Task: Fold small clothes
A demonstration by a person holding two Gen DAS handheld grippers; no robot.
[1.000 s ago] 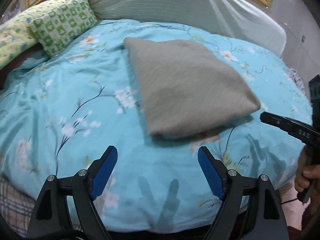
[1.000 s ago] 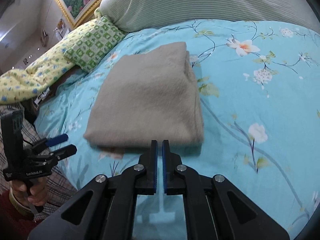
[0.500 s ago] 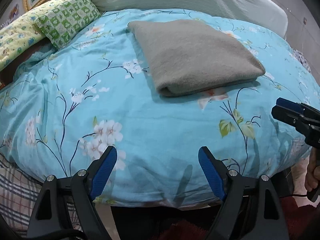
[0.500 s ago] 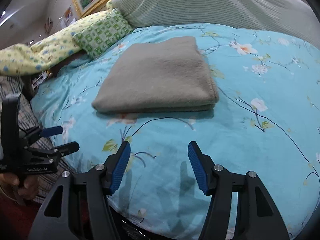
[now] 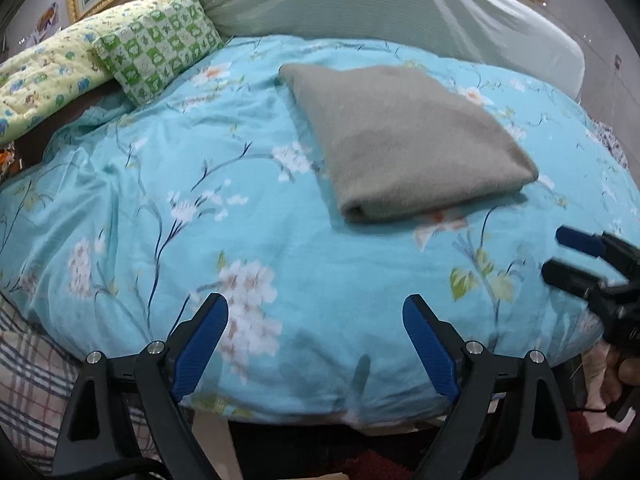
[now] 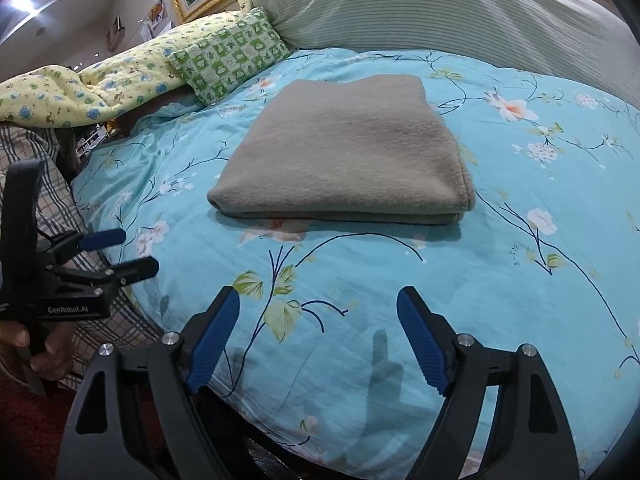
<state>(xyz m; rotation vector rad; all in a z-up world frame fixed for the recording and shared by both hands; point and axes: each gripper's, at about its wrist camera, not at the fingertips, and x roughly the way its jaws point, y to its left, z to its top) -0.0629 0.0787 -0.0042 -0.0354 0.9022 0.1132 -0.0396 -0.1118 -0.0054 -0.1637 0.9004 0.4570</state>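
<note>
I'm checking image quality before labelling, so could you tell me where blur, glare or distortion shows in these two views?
Left wrist view: the other gripper at the right edge is smeared, the gray folded cloth soft-edged, the bed bulges from the fisheye lens. Right wrist view: sharper, a ceiling light flares top left, and finger shadows fall on the blue bedspread.

"GenRobot.AI" stands on the left gripper (image 6: 118, 254) body.

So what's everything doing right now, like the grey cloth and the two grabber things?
Grey cloth: folded into a neat flat stack, lying on the bed, nothing touching it.
Left gripper: jaws opening, nothing between them, clear of the cloth.
Right gripper: jaws opening, nothing between them, clear of the cloth.
Blue floral cover: spread over the bed, slightly wrinkled.
</note>
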